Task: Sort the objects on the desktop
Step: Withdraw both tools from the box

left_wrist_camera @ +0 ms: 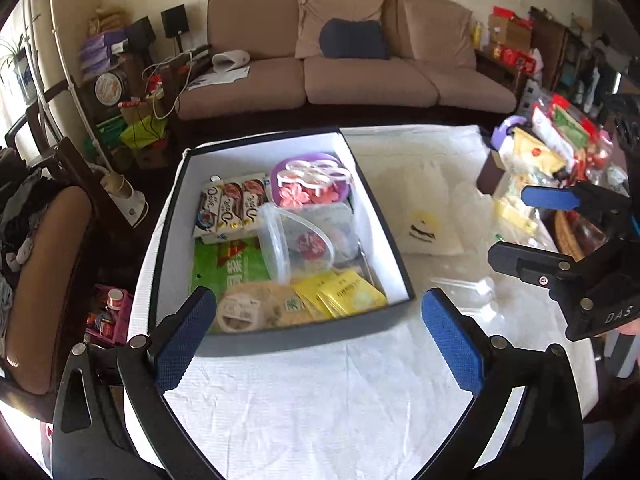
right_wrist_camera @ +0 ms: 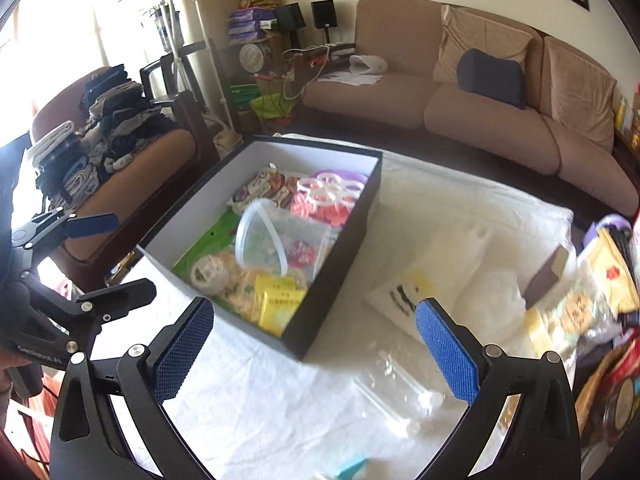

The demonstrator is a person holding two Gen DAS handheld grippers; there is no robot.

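A black box with a white inside (left_wrist_camera: 224, 152) (right_wrist_camera: 340, 256) stands on the white cloth. It holds chocolate packs (left_wrist_camera: 232, 204), a purple dish with pink and white pieces (left_wrist_camera: 312, 180), a clear tub (left_wrist_camera: 296, 240) (right_wrist_camera: 276, 236), a green packet (left_wrist_camera: 224, 264) and yellow sachets (left_wrist_camera: 344, 292) (right_wrist_camera: 280, 304). My left gripper (left_wrist_camera: 320, 340) is open and empty just in front of the box. My right gripper (right_wrist_camera: 312, 352) is open and empty above the cloth to the box's right, also seen in the left wrist view (left_wrist_camera: 516, 228). A white pouch (left_wrist_camera: 424, 216) (right_wrist_camera: 436, 280) and a clear plastic bag (right_wrist_camera: 404, 392) lie on the cloth.
A pile of snack packets and bags (left_wrist_camera: 552, 152) (right_wrist_camera: 592, 304) crowds the table's right side. A chair with folded clothes (right_wrist_camera: 92, 148) stands left of the table. A brown sofa (left_wrist_camera: 360, 68) is behind. A small teal item (right_wrist_camera: 352, 466) lies at the near edge.
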